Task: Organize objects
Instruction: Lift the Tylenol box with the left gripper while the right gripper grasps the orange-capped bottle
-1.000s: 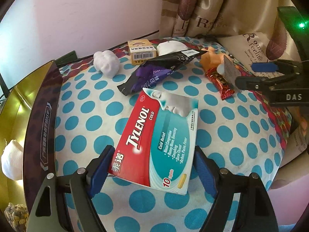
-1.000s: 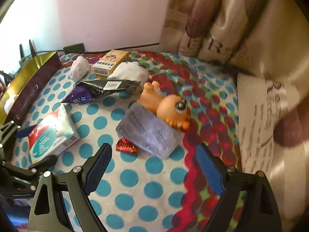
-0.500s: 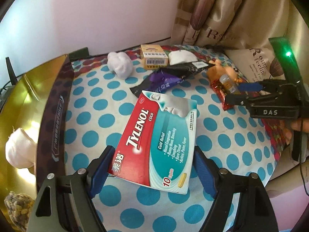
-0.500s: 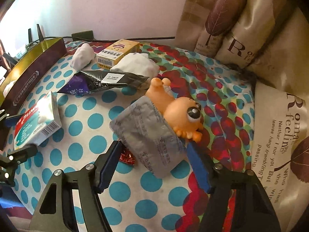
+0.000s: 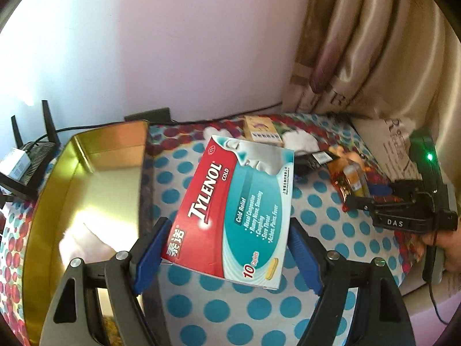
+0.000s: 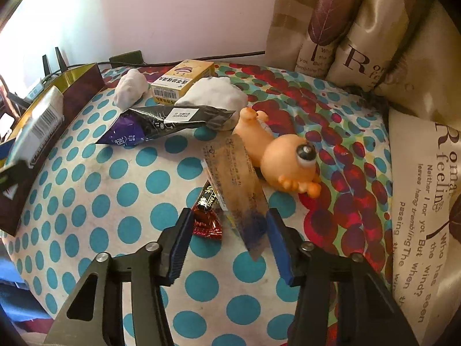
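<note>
My left gripper [image 5: 227,256] is shut on a red and teal Tylenol box [image 5: 236,207] and holds it in the air next to the gold tin [image 5: 86,190] at the left. My right gripper [image 6: 227,242] is closed on a silvery pill blister pack [image 6: 236,181], tilted up off the dotted cloth. An orange toy figure [image 6: 285,155] lies just behind the pack. A red candy wrapper [image 6: 207,213] lies under the left finger [image 6: 178,239].
A purple and black foil pouch [image 6: 161,124], a yellow box [image 6: 181,80] and two white lumps [image 6: 129,89] lie at the back. Cushions [image 6: 360,43] stand at the right. The gold tin holds a white lump [image 5: 83,245]. A router [image 5: 28,155] stands far left.
My left gripper has lifted the Tylenol box off the cloth and carried it left toward the gold tin. My right gripper has closed on the blister pack and tipped it upright.
</note>
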`<state>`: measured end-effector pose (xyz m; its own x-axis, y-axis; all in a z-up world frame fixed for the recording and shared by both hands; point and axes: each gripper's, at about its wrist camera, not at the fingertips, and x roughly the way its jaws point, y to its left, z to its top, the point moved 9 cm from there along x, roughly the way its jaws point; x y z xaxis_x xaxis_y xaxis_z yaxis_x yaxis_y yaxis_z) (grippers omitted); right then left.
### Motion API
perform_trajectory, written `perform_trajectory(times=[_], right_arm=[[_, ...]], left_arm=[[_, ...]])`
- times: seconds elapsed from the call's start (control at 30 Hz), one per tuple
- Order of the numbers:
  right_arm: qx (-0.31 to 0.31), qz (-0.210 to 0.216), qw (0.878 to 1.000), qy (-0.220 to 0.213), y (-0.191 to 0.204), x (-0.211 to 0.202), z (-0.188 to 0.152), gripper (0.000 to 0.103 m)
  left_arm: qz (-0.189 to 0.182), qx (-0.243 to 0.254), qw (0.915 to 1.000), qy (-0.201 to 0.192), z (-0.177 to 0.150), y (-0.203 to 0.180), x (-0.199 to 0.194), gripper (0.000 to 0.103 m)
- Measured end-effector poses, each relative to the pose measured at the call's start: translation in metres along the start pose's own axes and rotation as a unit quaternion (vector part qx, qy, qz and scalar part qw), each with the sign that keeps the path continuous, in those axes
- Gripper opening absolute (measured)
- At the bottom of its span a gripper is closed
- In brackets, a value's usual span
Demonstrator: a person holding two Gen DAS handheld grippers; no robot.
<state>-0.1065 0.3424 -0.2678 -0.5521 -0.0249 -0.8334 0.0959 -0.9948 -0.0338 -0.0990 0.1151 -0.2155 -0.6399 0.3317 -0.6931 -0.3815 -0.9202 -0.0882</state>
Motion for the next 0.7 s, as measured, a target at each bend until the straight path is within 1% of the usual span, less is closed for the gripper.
perform_trajectory(times=[0.13,0.2,0.43,0.63,0.67,0.7], right_arm=[[0.021,0.010,1.000,0.000,-0.003,-0.002,-0.001,0.036],[0.028,0.012,1.000,-0.002,-0.004,-0.005,-0.001,0.029],[0.048,0.011,0.999,-0.006,-0.006,-0.014,-0.001,0.023],[0.078,0.024,0.997,-0.013,-0.004,-0.027,-0.003,0.019],[0.082,0.027,0.996,-0.016,-0.002,-0.031,-0.003,0.011],[0.084,0.025,0.996,-0.019,0.000,-0.034,-0.003,0.010]], left_arm=[[0.002,-0.004,1.0000,-0.004,0.001,0.005,-0.005,0.082],[0.001,-0.004,1.0000,-0.004,0.000,0.004,-0.006,0.082],[-0.008,-0.005,0.9999,-0.006,0.001,0.004,-0.009,0.082],[-0.001,-0.013,0.9998,-0.014,0.007,0.015,-0.014,0.082],[0.000,-0.016,0.9998,-0.014,0.008,0.017,-0.015,0.082],[0.002,-0.019,0.9997,-0.015,0.010,0.021,-0.016,0.082]])
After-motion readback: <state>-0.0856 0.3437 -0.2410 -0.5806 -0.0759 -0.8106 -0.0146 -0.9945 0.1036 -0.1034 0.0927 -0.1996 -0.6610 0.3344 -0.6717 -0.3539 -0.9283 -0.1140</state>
